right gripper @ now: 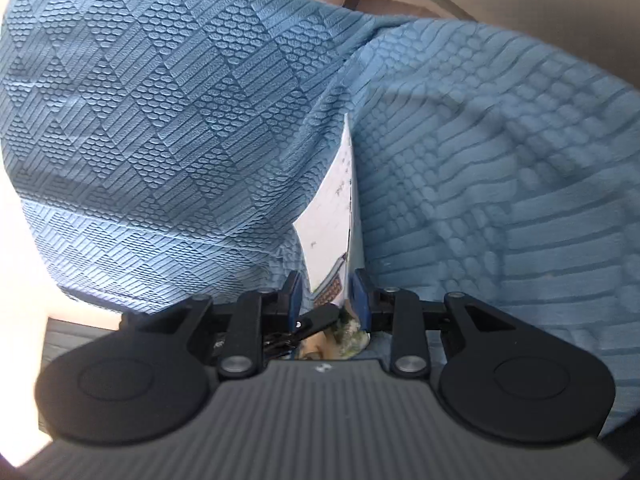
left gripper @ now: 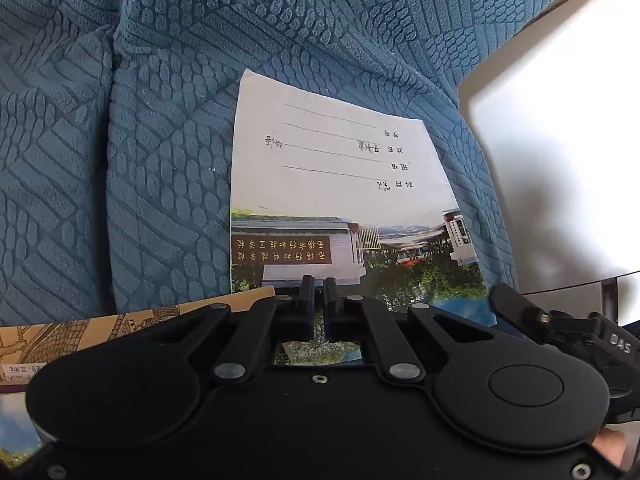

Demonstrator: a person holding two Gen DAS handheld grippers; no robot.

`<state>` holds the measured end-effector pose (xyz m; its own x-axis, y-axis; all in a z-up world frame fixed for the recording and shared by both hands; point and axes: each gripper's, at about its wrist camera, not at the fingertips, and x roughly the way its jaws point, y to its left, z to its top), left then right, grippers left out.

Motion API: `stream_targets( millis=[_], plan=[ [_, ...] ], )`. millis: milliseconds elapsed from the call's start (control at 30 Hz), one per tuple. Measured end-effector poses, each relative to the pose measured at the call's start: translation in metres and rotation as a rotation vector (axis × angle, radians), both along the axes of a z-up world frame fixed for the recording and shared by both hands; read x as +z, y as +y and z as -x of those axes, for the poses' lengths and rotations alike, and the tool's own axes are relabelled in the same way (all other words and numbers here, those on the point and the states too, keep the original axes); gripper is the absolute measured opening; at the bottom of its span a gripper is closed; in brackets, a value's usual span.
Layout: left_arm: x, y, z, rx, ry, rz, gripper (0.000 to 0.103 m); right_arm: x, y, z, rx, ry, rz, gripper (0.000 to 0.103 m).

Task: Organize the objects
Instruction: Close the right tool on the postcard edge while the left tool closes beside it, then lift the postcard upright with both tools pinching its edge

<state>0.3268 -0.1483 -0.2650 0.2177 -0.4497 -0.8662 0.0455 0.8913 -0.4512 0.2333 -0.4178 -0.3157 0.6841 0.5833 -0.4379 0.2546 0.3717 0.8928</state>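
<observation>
Notebook (left gripper: 340, 184), its cover printed with a school photograph and ruled name lines, is seen propped against the blue textured sofa cover (left gripper: 160, 120), close to its right-hand edge. Its near edge is pinched by the closed left gripper (left gripper: 319, 280). The right gripper (right gripper: 326, 286) is held partly open, the notebook's edge between its fingers untouched. A tan booklet (left gripper: 120, 328) is seen beneath the left gripper.

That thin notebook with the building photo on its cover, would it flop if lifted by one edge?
Probably. The notebook looks thin and soft-covered, so it should bend and sag from the left hand-held gripper pinching its edge. It seems light. Its glossy cover may slide easily on the blue textured fabric.
</observation>
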Motion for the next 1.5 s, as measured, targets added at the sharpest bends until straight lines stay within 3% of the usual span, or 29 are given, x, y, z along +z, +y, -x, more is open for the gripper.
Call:
stream_targets(
  millis=[167,267,367,433,567,767,900,1000,1167,1300,1500],
  plan=[
    [0.000,0.002,0.001,0.004,0.003,0.005,0.003,-0.004,0.019,-0.019,0.036,0.048,0.096,0.029],
    [-0.001,0.002,-0.002,-0.001,0.006,0.003,0.003,-0.003,0.028,-0.022,0.030,0.057,0.120,0.014],
    [0.002,-0.001,-0.002,-0.017,-0.004,0.003,0.007,0.008,0.034,-0.022,0.019,0.032,0.167,0.006],
    [0.007,0.000,-0.002,-0.011,-0.005,0.025,0.012,0.011,0.034,-0.022,0.000,0.007,0.147,0.006],
    [0.020,0.009,-0.001,0.047,-0.001,0.106,0.039,0.022,0.035,-0.022,-0.020,0.006,0.137,0.005],
    [0.042,0.026,0.001,0.095,0.011,0.285,0.042,0.045,0.045,-0.031,-0.014,-0.017,0.172,0.005],
    [0.053,0.032,0.007,0.120,0.033,0.408,0.053,0.055,0.047,-0.036,-0.041,-0.027,0.149,0.005],
    [0.052,0.032,0.016,0.135,0.077,0.519,0.056,0.060,0.047,-0.041,-0.062,-0.037,0.134,0.006],
    [0.041,0.025,0.026,0.156,0.128,0.564,0.062,0.071,0.049,-0.044,-0.086,-0.045,0.113,0.005],
    [0.020,0.030,0.023,0.248,0.188,0.634,0.063,0.076,0.050,-0.042,-0.102,-0.035,0.098,0.005],
    [0.001,0.047,0.018,0.391,0.202,0.712,0.067,0.074,0.045,-0.034,-0.125,-0.012,0.075,0.005]
  ],
)
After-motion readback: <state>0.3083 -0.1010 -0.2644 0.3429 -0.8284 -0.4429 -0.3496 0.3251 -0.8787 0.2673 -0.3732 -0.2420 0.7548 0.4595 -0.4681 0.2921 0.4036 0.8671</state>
